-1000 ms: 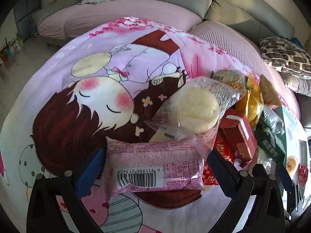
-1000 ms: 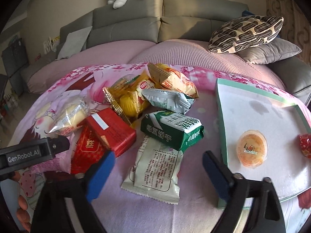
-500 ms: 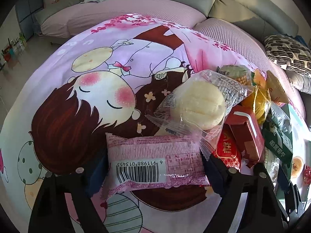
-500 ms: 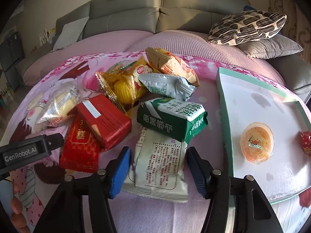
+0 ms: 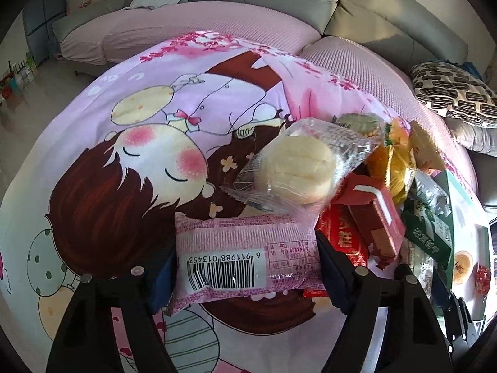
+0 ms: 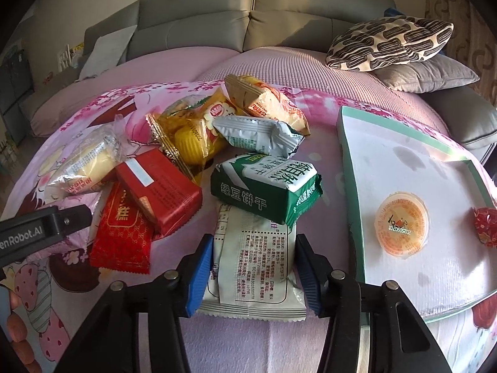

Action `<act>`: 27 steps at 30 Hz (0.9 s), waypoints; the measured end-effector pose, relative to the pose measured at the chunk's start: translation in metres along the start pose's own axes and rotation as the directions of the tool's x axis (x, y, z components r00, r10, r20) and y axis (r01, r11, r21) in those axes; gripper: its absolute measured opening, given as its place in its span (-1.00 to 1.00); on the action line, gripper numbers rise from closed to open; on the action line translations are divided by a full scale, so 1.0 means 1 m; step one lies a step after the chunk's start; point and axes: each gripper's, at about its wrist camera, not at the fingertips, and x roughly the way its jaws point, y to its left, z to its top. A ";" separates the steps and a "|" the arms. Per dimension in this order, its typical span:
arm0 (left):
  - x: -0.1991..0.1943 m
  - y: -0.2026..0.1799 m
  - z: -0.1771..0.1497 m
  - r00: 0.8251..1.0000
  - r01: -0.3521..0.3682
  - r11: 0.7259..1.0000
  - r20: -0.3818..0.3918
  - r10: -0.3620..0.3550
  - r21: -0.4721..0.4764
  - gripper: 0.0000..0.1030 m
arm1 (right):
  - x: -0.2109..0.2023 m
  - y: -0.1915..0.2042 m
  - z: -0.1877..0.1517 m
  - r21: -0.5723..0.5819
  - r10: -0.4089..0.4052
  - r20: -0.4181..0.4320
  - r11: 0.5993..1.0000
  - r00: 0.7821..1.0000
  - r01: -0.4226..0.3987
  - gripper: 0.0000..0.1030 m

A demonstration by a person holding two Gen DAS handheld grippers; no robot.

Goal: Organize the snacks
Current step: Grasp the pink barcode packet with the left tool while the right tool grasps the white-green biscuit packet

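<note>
The left hand-held gripper point(image 5: 247, 259) is closed on the pink snack packet point(image 5: 245, 256), its blue pads pressing both short ends, barcode side facing the camera. The packet sits at the near edge of the snack pile, on the cartoon-print cloth point(image 5: 124, 143) that covers the table. Just beyond it lies a clear-wrapped round pastry point(image 5: 299, 172), which overlaps the packet's far right corner. The right hand-held gripper point(image 6: 253, 272) has its blue pads against both long edges of the white snack packet point(image 6: 253, 267), which lies flat on the cloth. The far end of this packet is under the green biscuit pack point(image 6: 267, 191). To the left of the green pack, a red box point(image 6: 158, 188) rests partly on a red flat sachet point(image 6: 119, 234). Behind these lie yellow point(image 6: 192, 132), orange point(image 6: 264, 101) and silver point(image 6: 256, 133) wrappers. To the right, a shallow green-rimmed tray point(image 6: 351, 186) holds an orange jelly cup point(image 6: 402, 228) and a red wrapped candy point(image 6: 484, 225), set apart.
</note>
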 end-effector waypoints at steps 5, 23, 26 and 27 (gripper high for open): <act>-0.005 -0.003 0.001 1.000 0.010 1.000 0.014 -0.010 0.006 0.55 | -0.005 -0.001 0.000 0.015 0.027 -0.007 1.000 1.000 -0.027 0.05; -0.052 -0.026 0.005 0.989 0.083 0.995 0.119 -0.090 0.063 0.55 | -0.045 -0.008 0.004 0.041 0.085 0.050 0.995 0.995 -0.087 0.05; -0.057 -0.029 0.005 0.987 0.086 0.994 0.132 -0.095 0.070 0.55 | -0.050 -0.010 0.004 0.047 0.087 0.054 0.995 0.995 -0.089 0.05; -0.058 -0.029 0.005 0.986 0.086 0.994 0.135 -0.095 0.071 0.55 | -0.052 -0.011 0.004 0.049 0.090 0.056 0.994 0.994 -0.093 0.05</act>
